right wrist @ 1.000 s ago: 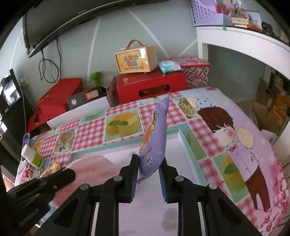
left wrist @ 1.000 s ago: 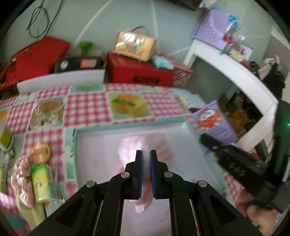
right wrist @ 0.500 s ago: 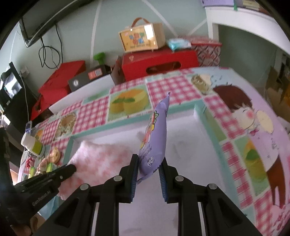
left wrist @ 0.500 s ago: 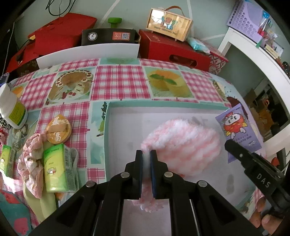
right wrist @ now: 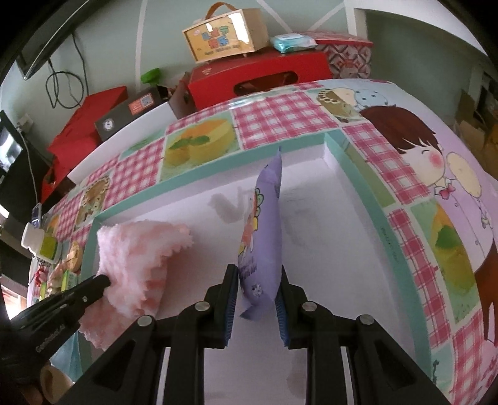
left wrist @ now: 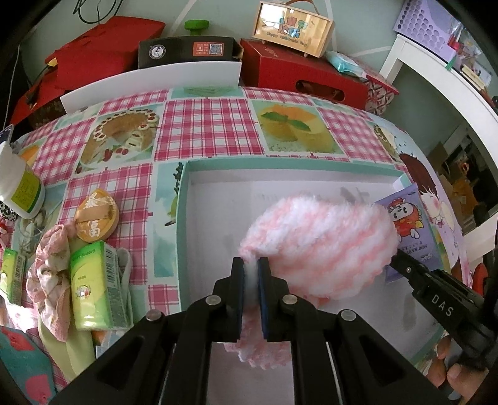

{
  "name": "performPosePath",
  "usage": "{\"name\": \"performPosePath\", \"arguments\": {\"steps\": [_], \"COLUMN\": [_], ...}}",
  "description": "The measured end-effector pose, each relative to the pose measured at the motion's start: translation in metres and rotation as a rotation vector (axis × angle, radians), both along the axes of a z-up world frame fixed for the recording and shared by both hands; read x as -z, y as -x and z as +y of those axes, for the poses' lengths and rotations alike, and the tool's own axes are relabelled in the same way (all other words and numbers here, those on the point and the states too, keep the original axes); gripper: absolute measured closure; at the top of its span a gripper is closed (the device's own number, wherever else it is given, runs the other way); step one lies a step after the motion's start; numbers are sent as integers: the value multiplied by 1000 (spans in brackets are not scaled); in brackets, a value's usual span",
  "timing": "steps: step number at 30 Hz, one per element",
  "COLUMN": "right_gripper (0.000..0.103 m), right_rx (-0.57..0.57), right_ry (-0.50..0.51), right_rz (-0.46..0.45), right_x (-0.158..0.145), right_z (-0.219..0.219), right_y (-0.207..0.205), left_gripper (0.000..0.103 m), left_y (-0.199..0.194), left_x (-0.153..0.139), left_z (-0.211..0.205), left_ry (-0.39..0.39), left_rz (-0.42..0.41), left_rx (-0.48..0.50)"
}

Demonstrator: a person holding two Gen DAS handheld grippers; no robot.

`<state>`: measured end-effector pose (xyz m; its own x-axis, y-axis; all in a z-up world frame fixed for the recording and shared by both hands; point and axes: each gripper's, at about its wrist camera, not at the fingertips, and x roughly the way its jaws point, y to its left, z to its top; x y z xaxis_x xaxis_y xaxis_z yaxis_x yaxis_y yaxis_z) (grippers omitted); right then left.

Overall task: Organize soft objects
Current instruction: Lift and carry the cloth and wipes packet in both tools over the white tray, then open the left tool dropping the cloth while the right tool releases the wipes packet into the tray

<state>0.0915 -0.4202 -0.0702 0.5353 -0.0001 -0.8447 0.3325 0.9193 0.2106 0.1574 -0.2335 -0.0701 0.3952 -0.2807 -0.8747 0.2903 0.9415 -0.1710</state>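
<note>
My left gripper (left wrist: 250, 264) is shut on a fluffy pink-and-white cloth (left wrist: 317, 243) and holds it over the white inside of a teal-rimmed box (left wrist: 182, 199). The cloth also shows in the right wrist view (right wrist: 137, 258), at the box's left side. My right gripper (right wrist: 256, 274) is shut on a purple cartoon-printed soft pack (right wrist: 263, 230), held upright over the middle of the box (right wrist: 358, 174). The pack shows at the right of the left wrist view (left wrist: 411, 230).
Left of the box lie a green carton (left wrist: 93, 280), a pink scrunchie (left wrist: 49, 274), a round yellow pack (left wrist: 96, 218) and a white bottle (left wrist: 18, 187). Red boxes (left wrist: 298, 71) and a gift box (left wrist: 292, 28) stand behind the table.
Both grippers have moved down and forward over the box. The pink cloth now hangs lower inside it, and the purple pack sits nearer the box floor. Both stay gripped.
</note>
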Motion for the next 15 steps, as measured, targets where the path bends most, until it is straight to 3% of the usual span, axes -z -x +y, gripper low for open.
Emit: {"name": "performPosePath", "arguments": {"steps": [2, 4, 12, 15], "right_gripper": [78, 72, 47, 46], "right_rx": [9, 20, 58, 67], "right_ry": [3, 21, 68, 90], "right_rz": [4, 14, 17, 7], "right_x": [0, 0, -10, -18], "right_z": [-2, -3, -5, -5], "right_y": [1, 2, 7, 9], "left_gripper": [83, 62, 48, 45], "left_y": [0, 0, -2, -1], "left_x": [0, 0, -6, -9], "left_z": [-1, -1, 2, 3], "left_ry": [-8, -24, -15, -10], "left_rz": [1, -14, -33, -42], "left_rx": [6, 7, -1, -3]}}
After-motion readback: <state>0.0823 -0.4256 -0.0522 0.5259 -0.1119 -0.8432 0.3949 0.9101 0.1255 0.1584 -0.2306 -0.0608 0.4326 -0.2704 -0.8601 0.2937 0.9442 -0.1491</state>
